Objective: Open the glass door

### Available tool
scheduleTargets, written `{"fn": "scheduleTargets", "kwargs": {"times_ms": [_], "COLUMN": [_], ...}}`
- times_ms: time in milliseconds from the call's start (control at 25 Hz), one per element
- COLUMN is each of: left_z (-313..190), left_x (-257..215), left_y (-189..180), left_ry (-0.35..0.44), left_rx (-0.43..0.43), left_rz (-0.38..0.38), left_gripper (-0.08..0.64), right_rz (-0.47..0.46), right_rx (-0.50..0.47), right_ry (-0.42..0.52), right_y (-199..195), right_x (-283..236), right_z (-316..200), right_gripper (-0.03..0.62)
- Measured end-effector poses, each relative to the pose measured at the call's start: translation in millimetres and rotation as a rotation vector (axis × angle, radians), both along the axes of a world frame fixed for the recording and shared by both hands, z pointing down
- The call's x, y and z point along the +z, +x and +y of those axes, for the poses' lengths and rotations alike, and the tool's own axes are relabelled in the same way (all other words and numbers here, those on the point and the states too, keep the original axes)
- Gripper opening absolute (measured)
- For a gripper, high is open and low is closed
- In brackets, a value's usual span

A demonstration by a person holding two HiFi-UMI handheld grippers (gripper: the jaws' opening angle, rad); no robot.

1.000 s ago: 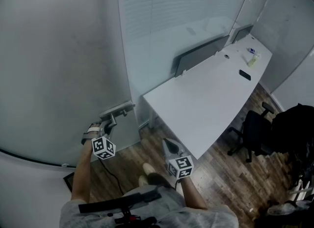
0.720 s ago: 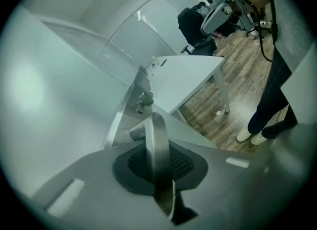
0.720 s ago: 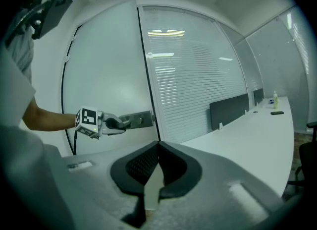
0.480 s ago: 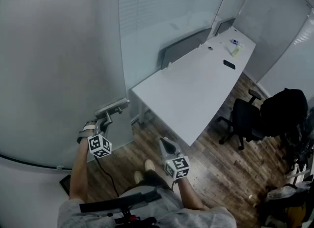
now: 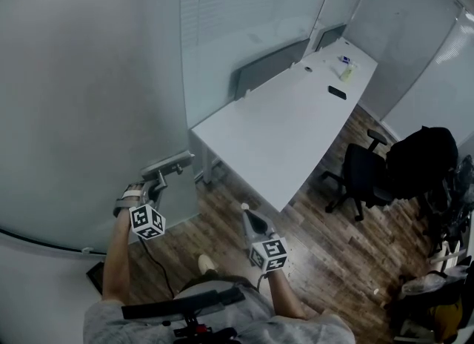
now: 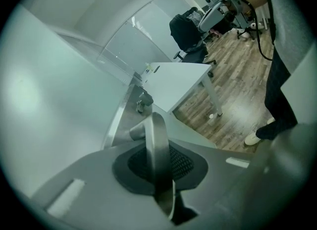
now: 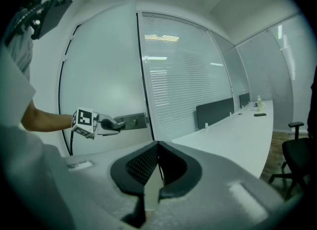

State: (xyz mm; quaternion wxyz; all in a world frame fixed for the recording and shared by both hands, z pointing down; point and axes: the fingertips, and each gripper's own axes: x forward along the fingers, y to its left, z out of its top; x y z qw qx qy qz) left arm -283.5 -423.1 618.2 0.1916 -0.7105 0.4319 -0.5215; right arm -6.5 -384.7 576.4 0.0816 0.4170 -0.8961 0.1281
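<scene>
The glass door at the left of the frame looks frosted and matt. Its handle is smooth brushed metal with a dull sheen. The desk top is smooth matt white. The floor is wood-grain planking, faintly glossy.

Head view: high up, facing steeply down, left tool at 8 o'clock, right tool at 6 o'clock, white surface toward 1 o'clock. Left tool view: tight against the door handle, facing past it to that surface at 12 o'clock. Right tool view: farther back, facing the glass door, left tool at 9 o'clock, surface at 3 o'clock.
</scene>
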Motion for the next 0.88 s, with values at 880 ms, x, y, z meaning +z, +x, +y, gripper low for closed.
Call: {"fn": "scheduleTargets", "kwargs": {"times_ms": [880], "left_z": [81.1], "left_x": [1.6], "left_y": [52.5], "left_ry": [0.002], "left_rx": [0.096], "left_rz": [-0.010], "left_gripper": [0.034], "right_rz": [-0.015], "right_rx": [0.033], "right_ry": [0.004], "right_y": [47.7], "right_x": [2.1], "right_z": [76.3], "right_gripper": [0.002]}}
